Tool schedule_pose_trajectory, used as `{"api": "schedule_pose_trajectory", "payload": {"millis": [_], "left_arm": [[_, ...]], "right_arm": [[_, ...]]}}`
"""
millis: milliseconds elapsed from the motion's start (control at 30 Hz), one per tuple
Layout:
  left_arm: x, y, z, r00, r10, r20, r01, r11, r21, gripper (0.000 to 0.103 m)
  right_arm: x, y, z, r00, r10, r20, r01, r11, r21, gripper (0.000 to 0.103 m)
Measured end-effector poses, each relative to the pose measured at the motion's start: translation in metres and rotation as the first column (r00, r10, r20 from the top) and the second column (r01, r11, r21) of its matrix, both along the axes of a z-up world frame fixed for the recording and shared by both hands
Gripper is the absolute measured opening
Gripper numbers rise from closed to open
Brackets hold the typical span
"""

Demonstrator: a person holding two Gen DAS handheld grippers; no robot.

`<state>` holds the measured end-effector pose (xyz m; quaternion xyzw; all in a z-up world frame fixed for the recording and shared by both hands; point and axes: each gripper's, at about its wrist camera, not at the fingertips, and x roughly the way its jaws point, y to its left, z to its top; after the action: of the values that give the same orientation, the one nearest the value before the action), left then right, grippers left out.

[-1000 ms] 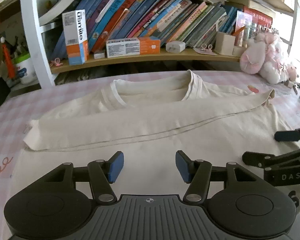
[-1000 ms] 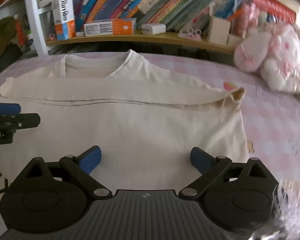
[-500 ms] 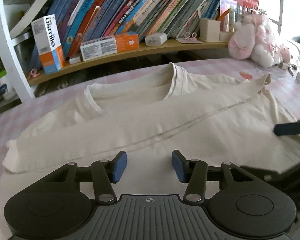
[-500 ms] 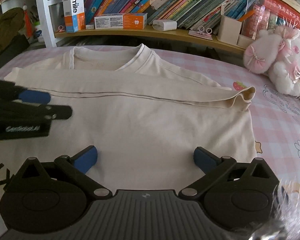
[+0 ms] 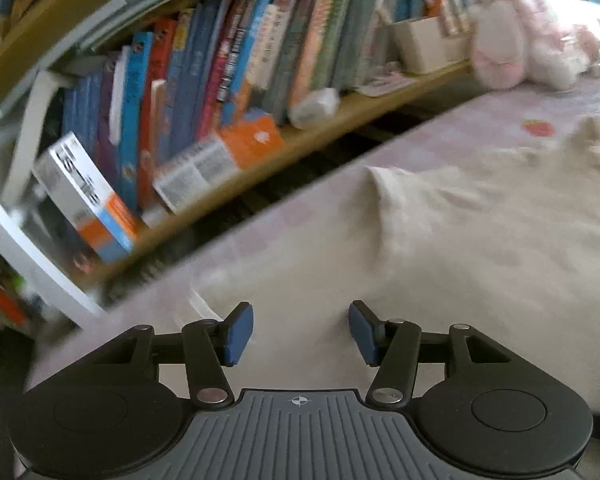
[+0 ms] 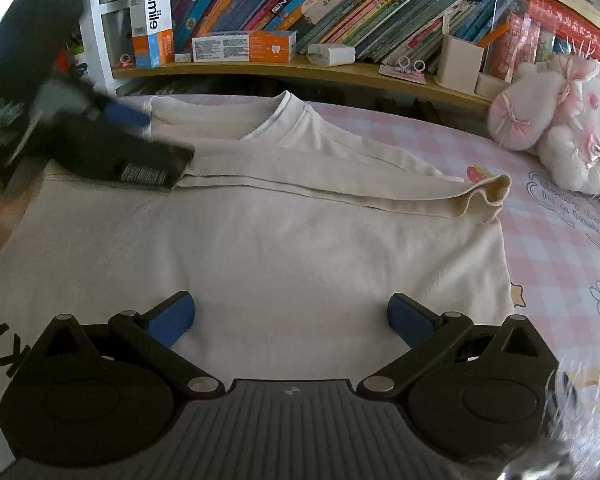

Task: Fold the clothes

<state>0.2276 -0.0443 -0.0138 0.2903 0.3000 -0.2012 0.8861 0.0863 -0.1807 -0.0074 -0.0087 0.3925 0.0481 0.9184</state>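
Note:
A cream long-sleeved shirt [image 6: 300,240] lies flat on the pink checked sheet [image 6: 560,248], collar toward the bookshelf, with one sleeve [image 6: 340,192] folded across the chest. In the left wrist view, which is motion-blurred, the shirt [image 5: 460,248] fills the right half. My left gripper [image 5: 300,332] hovers over the shirt's shoulder edge near the collar; its jaws are opening with nothing between them. In the right wrist view the left gripper [image 6: 152,140] shows blurred at the upper left. My right gripper [image 6: 290,316] stands open over the shirt's lower body, with nothing in it.
A bookshelf [image 6: 300,68] runs along the far edge of the bed, with books, a usmile box [image 6: 152,24] and a toothpaste carton [image 6: 244,46]. Pink plush toys [image 6: 556,120] sit at the back right. A white shelf post [image 5: 40,264] stands at the left.
My left gripper has swept from the shirt's middle toward the collar and left shoulder and rolled, so the shelf now tilts in its view. The right gripper has stayed put.

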Motion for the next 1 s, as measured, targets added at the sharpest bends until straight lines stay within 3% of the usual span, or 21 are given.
{"api": "schedule_pose_trajectory", "payload": {"millis": [167,267,400,500,567,700,800,933,1000], "left_arm": [[0.057,0.034,0.018,0.98,0.192,-0.058,-0.197,0.975,-0.099,0.053],[0.046,0.059,0.032,0.987,0.13,-0.091,-0.147,0.965,-0.216,0.053],[-0.003,0.065,0.026,0.999,-0.043,-0.008,0.042,0.997,-0.068,0.053],[-0.038,0.056,0.016,0.983,-0.176,0.061,0.17,0.981,0.099,0.056],[-0.057,0.044,0.009,0.962,-0.261,0.081,0.242,0.952,0.185,0.058],[-0.075,0.005,-0.008,0.917,-0.387,0.1,0.345,0.893,0.29,0.058],[-0.083,-0.016,-0.024,0.874,-0.477,0.094,0.413,0.831,0.373,0.058],[-0.09,-0.026,-0.033,0.819,-0.562,0.114,0.457,0.759,0.463,0.058],[-0.093,-0.03,-0.037,0.805,-0.581,0.121,0.45,0.73,0.514,0.058]], "right_arm": [[0.0,-0.001,0.001,1.0,0.012,-0.005,-0.012,1.0,-0.001,0.103],[-0.001,-0.001,0.001,1.0,0.016,-0.004,-0.016,1.0,-0.001,0.103],[-0.001,-0.002,0.0,1.0,0.019,-0.001,-0.019,1.0,-0.001,0.103],[-0.001,-0.002,0.0,1.0,0.021,-0.002,-0.021,1.0,0.0,0.103],[-0.001,-0.002,0.0,1.0,0.021,-0.002,-0.021,1.0,0.0,0.103],[-0.001,-0.002,0.001,1.0,0.023,-0.007,-0.023,1.0,-0.002,0.103],[-0.001,-0.002,0.002,1.0,0.027,-0.011,-0.027,1.0,-0.002,0.103],[-0.001,-0.003,0.002,1.0,0.029,-0.01,-0.029,1.0,0.0,0.103],[-0.001,-0.003,0.001,1.0,0.027,-0.007,-0.027,1.0,0.001,0.103]]}}
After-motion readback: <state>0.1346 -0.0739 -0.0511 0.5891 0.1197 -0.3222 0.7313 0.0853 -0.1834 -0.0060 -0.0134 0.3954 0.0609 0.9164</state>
